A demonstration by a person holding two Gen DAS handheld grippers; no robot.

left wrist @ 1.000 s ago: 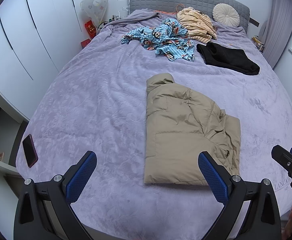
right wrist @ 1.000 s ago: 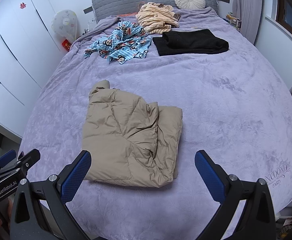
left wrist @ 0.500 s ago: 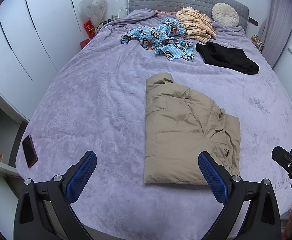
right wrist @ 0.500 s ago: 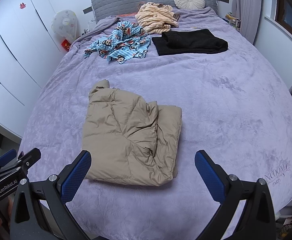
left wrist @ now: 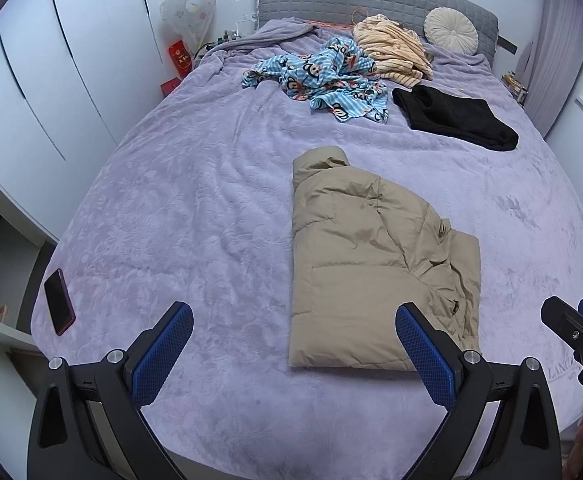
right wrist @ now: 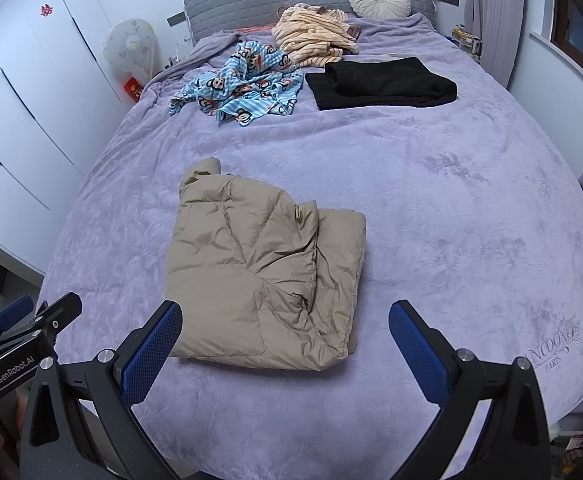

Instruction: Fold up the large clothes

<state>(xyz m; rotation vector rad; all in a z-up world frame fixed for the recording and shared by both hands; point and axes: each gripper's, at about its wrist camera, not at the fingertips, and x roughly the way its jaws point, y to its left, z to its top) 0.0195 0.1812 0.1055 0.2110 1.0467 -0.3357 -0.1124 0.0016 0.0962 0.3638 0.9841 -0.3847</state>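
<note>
**Tan jacket folded once, next fold pending**

Lying near the foot of the lavender bed: a tan puffer jacket, quilted, puffy, doubled lengthwise into a rough rectangle, collar at 12 o'clock, loose layered edge at 3 o'clock. Judged mid-fold; next likely gripping the hem corners and carrying them toward the collar. Hovering at 6 o'clock, both spread wide and empty: left gripper, right gripper. Farther off at 12 o'clock: crumpled monkey-print cloth, flat black garment, striped heap. At 9 o'clock, a phone.

"GenRobot.AI" on left hand-held gripper; "PARIS" on bedspread
</note>
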